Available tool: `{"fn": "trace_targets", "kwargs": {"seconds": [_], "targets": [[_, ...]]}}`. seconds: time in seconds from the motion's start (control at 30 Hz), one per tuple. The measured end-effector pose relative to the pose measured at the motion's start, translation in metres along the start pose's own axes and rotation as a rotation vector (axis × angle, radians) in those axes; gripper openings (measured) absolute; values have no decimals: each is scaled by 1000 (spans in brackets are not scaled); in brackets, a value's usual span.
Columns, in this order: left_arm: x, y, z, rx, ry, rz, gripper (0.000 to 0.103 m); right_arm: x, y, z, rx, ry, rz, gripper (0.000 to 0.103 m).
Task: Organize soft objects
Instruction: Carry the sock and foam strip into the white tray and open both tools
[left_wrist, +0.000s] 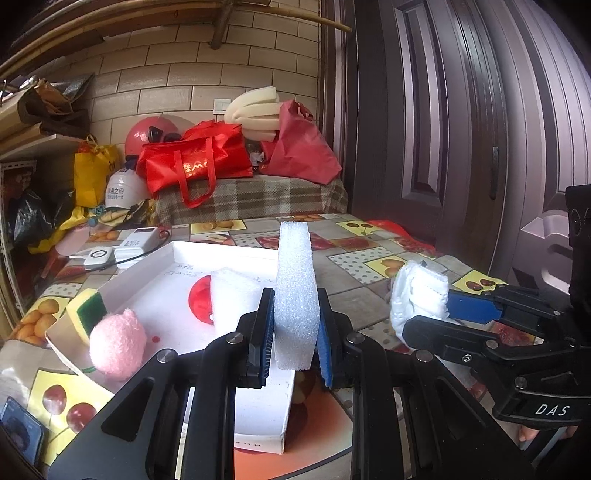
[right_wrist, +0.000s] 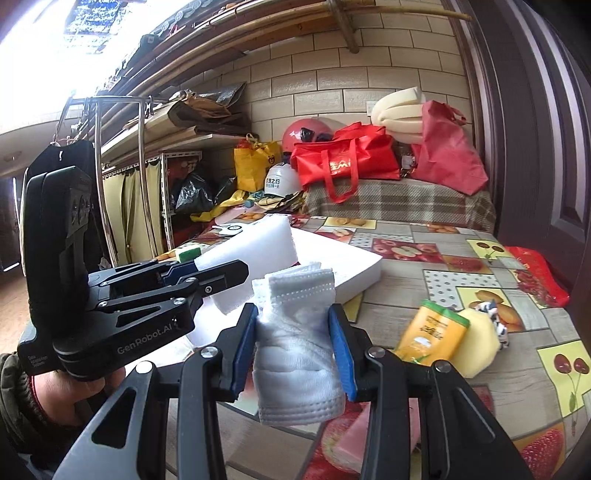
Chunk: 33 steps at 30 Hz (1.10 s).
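Note:
My left gripper (left_wrist: 295, 325) is shut on an upright white foam slab (left_wrist: 295, 291), held over the right edge of a shallow white box (left_wrist: 147, 273). Inside the box lie a pink plush ball (left_wrist: 117, 349), a yellow-green sponge (left_wrist: 85, 314) and a white cloth (left_wrist: 236, 299). My right gripper (right_wrist: 293, 336) is shut on a folded white face mask (right_wrist: 295, 343). In the left wrist view that mask (left_wrist: 419, 299) hangs to the right of the foam, above the table. In the right wrist view the foam slab (right_wrist: 251, 240) sits in the left gripper (right_wrist: 218, 275) at left.
On the fruit-print tablecloth (right_wrist: 424, 258) lie an orange-yellow tissue pack (right_wrist: 430, 332), a yellow sponge (right_wrist: 476, 343) and a small patterned toy (right_wrist: 495, 321). A power bank (left_wrist: 142, 240) lies behind the box. A phone (left_wrist: 20, 432) sits at the near left. Red bags (left_wrist: 195, 162) fill the bench behind.

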<state>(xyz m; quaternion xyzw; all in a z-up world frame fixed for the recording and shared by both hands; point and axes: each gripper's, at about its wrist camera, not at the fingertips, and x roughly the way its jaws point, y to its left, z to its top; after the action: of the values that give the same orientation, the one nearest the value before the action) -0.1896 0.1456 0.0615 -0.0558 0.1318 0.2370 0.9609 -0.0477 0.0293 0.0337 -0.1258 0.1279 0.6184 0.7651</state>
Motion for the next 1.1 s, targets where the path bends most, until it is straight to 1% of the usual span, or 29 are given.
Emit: {"fn": "trace_targets", "kwargs": {"seconds": [0.17,0.3,0.47,0.57,0.87,1.1], "targets": [[-3,9,-1,7,-5,31,20,13,5,0,19,34,28,39],[-7,26,-1,-13,-12,70,20,22,9,0,22,57,45,39],[-11,49,-3,-61,-20,110,20,26,13,1,19,57,57,39],[-11,58,-3,-70,-21,132,20,31,16,2,14,58,61,39],[-8,74,-3,-103,-17,147,20,54,45,10,-77,47,81,39],[-3,84,-1,-103,-25,181,20,73,51,16,-80,41,82,39]]}}
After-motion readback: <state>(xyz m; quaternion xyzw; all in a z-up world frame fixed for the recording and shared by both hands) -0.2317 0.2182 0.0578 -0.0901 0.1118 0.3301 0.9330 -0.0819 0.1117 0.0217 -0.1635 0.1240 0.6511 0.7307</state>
